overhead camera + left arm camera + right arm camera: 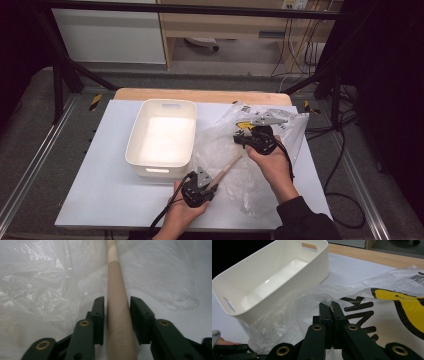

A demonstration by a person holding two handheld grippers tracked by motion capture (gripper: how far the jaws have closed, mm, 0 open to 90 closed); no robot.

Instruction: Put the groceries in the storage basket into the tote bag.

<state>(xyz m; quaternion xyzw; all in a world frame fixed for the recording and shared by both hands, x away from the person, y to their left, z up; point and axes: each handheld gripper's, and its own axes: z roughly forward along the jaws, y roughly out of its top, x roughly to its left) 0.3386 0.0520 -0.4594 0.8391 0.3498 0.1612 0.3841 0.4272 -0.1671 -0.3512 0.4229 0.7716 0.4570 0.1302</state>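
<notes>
Left gripper (pixel 117 305) straddled beige handle (pixel 117 312), jaws narrow, contact unclear. Right gripper (pixel 331 308) pinched plastic bag (pixel 372 305), printing legible there. White bin (pixel 162 137) just beside; table (pixel 100 190) bare leftward.

The clear, crinkled plastic bag (pixel 260 160) looks thin and glossy, with a yellow-and-black print. The beige utensil handle (pixel 118 315) is smooth and matt. The white rectangular plastic bin (pixel 162 137) has a satin sheen; the white surface (pixel 100 190) is matt.
</notes>
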